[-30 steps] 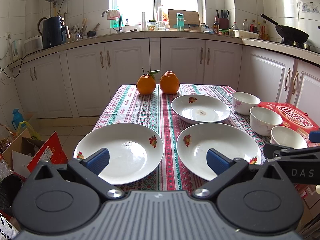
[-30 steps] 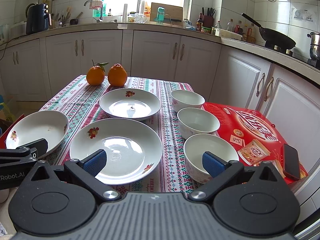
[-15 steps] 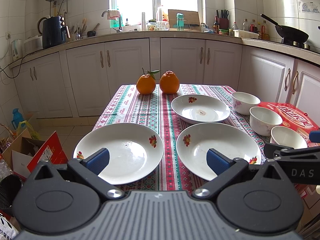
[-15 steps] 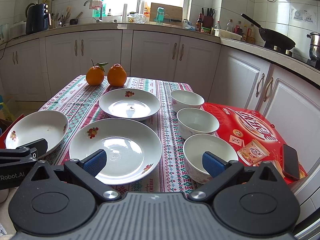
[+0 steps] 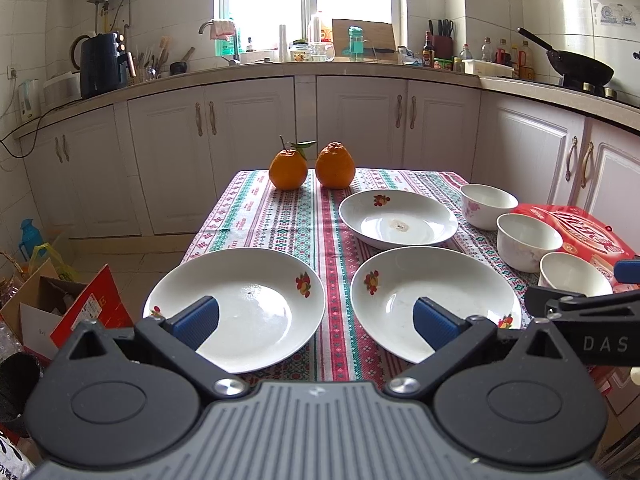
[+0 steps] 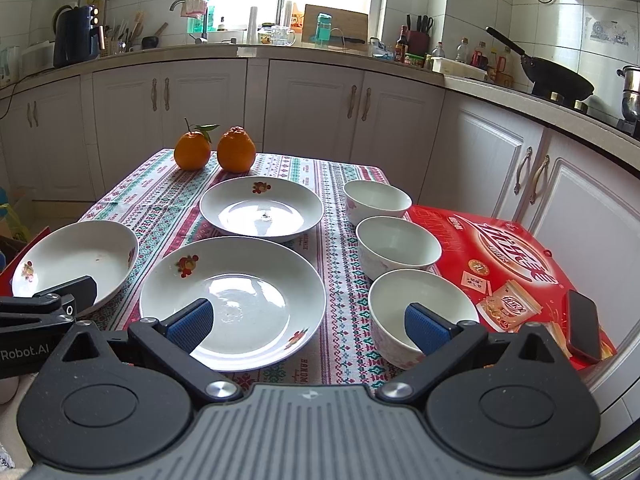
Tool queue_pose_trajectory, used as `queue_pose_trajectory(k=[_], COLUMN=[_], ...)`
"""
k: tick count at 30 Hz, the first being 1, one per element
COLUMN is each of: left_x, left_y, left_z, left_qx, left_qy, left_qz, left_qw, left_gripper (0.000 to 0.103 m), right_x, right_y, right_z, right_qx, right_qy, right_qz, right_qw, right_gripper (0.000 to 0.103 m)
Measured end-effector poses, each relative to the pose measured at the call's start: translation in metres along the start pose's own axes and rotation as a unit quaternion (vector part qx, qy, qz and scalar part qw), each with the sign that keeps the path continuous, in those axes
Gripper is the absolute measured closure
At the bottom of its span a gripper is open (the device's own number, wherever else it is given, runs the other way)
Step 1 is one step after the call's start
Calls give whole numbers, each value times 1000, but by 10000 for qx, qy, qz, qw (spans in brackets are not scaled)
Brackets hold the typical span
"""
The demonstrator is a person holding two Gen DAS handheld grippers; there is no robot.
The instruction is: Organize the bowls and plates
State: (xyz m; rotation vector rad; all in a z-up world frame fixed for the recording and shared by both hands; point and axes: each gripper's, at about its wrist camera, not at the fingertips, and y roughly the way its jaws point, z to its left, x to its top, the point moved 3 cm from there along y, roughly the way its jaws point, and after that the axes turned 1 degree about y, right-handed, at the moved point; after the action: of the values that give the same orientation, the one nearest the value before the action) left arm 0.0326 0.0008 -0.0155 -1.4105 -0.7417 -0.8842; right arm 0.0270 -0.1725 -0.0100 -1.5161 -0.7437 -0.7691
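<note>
On the left wrist view: left gripper (image 5: 316,322) spread wide, nothing between the blue pads, hovering at the near table edge. Left pad (image 5: 197,320) sits over the near-left plate (image 5: 240,300), right pad over the near-right plate (image 5: 432,300). Third plate (image 5: 398,224) lies farther back on the patterned tablecloth (image 5: 260,216). Three bowls in a row along the right side: far bowl (image 5: 486,204), middle bowl (image 5: 528,240), near bowl (image 5: 572,276), next to a red box (image 5: 580,224). Two oranges (image 5: 312,166) at the far end, side by side.

Right wrist view: right gripper (image 6: 308,326) also wide open and empty. Its left pad overlaps the big near plate (image 6: 240,292), right pad overlaps the near bowl (image 6: 420,304). Middle bowl (image 6: 396,244) and far bowl (image 6: 376,200) line up behind it. Small plate (image 6: 260,208) behind the big one; another plate (image 6: 76,256) far left, with the left gripper's finger (image 6: 60,300) in front of it. Phone (image 6: 584,326) lies on the red box (image 6: 500,248).
</note>
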Motion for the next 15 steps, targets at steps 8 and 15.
queue_pose_trajectory(k=[8,15], left_x=[2,-9], left_y=[2,8], left_z=[15,47], left_qx=[-53,151], left_qy=[61,321], left_qz=[-107,-75], left_qw=[9999,9993], left_gripper=[1,1], right_x=[25,56], right_y=[6,17], right_z=[-6,-16], right_qx=[160,905], right_qy=[-161,-134], right_qz=[-322,-624], right_qw=[9992,9939], right_gripper=[0,0])
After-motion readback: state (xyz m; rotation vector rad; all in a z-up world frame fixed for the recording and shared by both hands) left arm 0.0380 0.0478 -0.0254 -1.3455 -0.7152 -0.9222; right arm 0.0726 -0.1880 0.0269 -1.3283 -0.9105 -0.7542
